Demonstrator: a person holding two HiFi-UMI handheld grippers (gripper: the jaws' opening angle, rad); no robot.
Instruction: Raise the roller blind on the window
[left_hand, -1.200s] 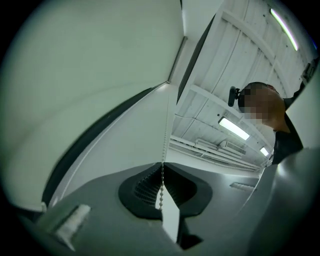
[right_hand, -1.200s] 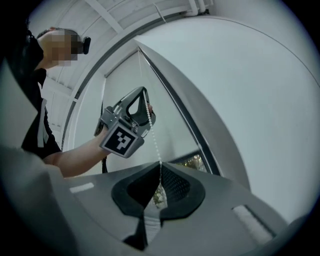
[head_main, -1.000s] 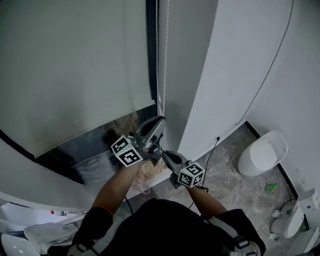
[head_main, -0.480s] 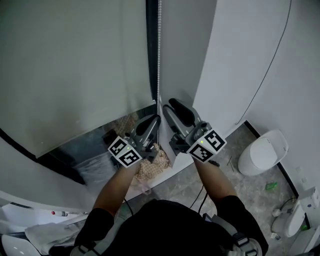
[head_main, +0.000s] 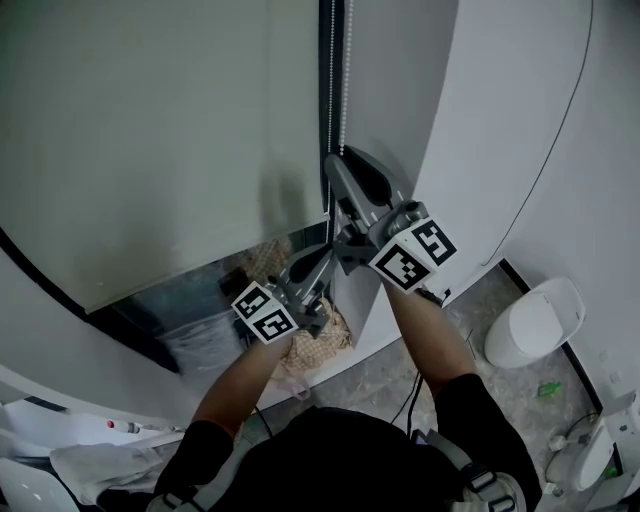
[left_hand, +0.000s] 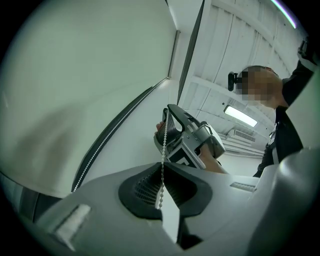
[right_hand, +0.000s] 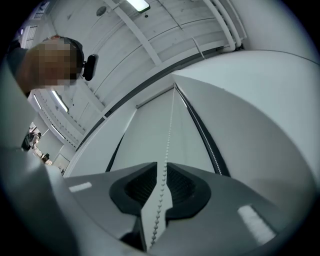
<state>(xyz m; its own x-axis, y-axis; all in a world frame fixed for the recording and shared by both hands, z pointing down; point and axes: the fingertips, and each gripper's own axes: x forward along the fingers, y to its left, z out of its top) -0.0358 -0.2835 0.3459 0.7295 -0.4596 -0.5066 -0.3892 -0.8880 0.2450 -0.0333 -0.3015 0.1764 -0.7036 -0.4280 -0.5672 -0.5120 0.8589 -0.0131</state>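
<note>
The bead chain (head_main: 345, 80) is kept pinched in the closed left gripper (head_main: 322, 258), beside the roller blind (head_main: 150, 130), by which most of the window is covered. The right gripper (head_main: 338, 165) has been lifted above the left. Its jaws have just been closing and are half apart around the chain, not yet gripping it. A higher regrip seems prepared.

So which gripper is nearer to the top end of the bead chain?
Right. The right gripper is higher on the bead chain, its jaws just closing around it but not yet pressing. The left gripper is below, shut on the same chain.
</note>
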